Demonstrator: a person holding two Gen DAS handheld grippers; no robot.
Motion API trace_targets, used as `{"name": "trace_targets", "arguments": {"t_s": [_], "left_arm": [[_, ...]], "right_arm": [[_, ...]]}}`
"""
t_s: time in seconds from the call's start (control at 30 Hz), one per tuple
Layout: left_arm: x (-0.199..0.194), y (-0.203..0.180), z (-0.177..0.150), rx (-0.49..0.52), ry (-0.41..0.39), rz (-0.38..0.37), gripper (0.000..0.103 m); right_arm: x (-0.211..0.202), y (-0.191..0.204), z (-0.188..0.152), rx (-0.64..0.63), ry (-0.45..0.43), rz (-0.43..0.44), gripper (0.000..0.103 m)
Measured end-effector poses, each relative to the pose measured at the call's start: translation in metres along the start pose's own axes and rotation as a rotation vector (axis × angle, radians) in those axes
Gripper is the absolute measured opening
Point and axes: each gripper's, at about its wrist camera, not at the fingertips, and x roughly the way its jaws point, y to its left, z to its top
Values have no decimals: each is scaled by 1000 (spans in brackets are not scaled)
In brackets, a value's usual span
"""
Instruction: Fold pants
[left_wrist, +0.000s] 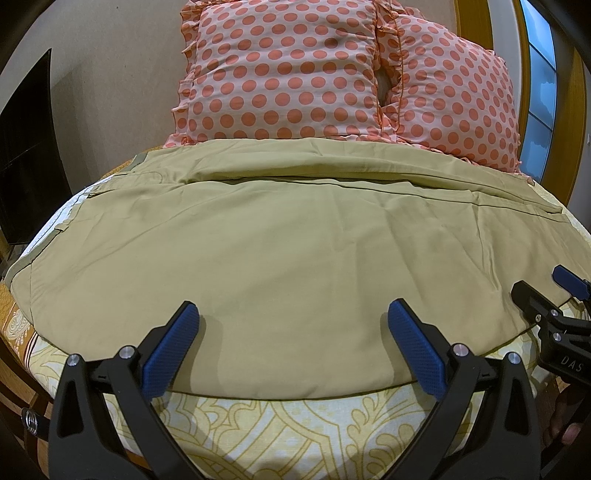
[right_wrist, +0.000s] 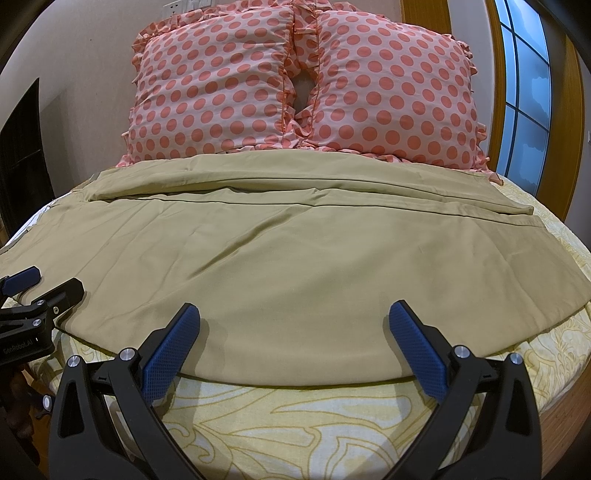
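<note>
Tan pants (left_wrist: 280, 243) lie spread across the bed, waistband at the left, legs running right; they also show in the right wrist view (right_wrist: 295, 251). A second layer lies folded along the far side. My left gripper (left_wrist: 293, 314) is open and empty, its blue pads just above the pants' near edge. My right gripper (right_wrist: 293, 314) is open and empty over the near edge further right. The right gripper shows at the right of the left wrist view (left_wrist: 543, 291); the left gripper shows at the left of the right wrist view (right_wrist: 48, 282).
Two pink polka-dot pillows (left_wrist: 295, 74) (right_wrist: 388, 85) stand against the wall behind the pants. A yellow patterned bedsheet (left_wrist: 295, 432) covers the bed in front. A dark screen (left_wrist: 26, 147) is at the left, a window (right_wrist: 524, 92) at the right.
</note>
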Motion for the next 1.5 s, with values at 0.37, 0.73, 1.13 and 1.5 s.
{"name": "trace_targets", "arguments": {"t_s": [0.37,0.73,1.13,1.5], "left_arm": [[0,0,0,0,-3,0,101],[-12,23,10,-6,-24,42,101],[5,40,15,-17,25,75,101],[10,41,16,-16,50,52,101]], "right_arm": [[0,1,-2,1,-14,-2,102],[0,-71,73,64,-23,-44,102],[216,-282,203,692,317,-338,74],[285,-295,211,538,322,-559,48]]}}
